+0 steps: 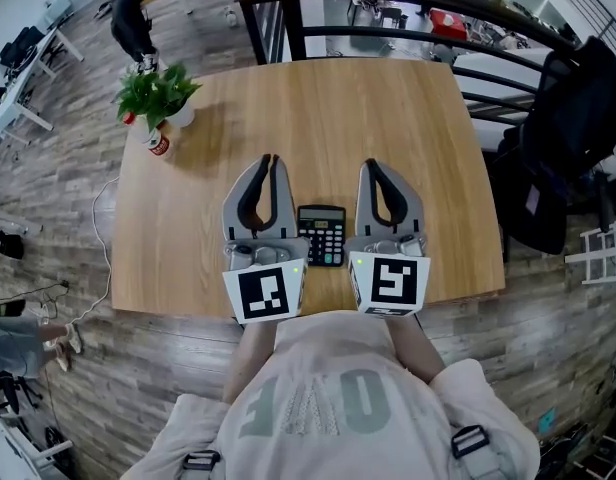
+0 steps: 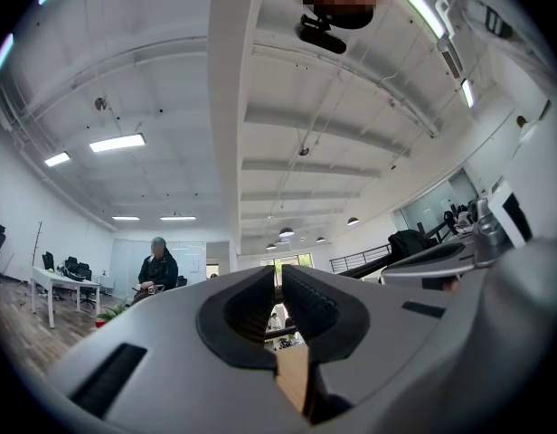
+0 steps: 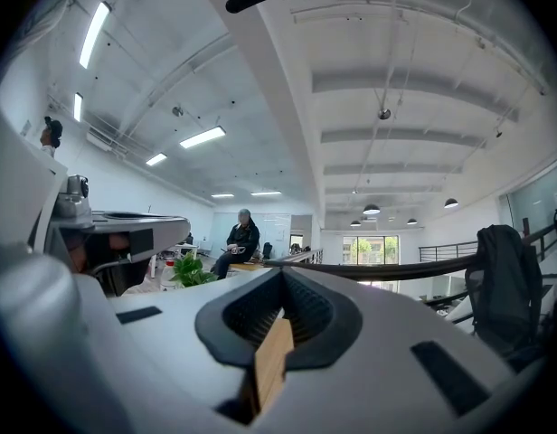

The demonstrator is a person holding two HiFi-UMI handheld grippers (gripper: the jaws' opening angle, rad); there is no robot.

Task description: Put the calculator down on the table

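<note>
On the light brown wooden table [image 1: 368, 108], low in the middle of the head view, the small flat black calculator [image 1: 322, 234] with rows of keys lies face up. Its screen end points to the top of the frame. Nothing is holding it.

My left grey gripper [image 1: 271, 160] is just beside it on the left. My right grey gripper [image 1: 371, 165] is just beside it on the right. Both point away from me, up the frame (I can't tell if their sides touch the calculator).

My left gripper view shows my black ribbed fingers [image 2: 315, 307] pressed together at the tips with nothing between them. My right gripper view shows the same thing: my fingers [image 3: 307, 310] are tight together and pinch nothing. Only a strip of table wood shows through the gap lower down.

Up in the left corner of the table stands a leafy green plant in a white pot [image 1: 156, 93], with a small red and white can [image 1: 159, 146] just below it. Off the right edge of the table hangs a big black jacket [image 1: 573, 128]. Far behind my right fingers, a person in dark clothes [image 3: 240, 242] sits.
</note>
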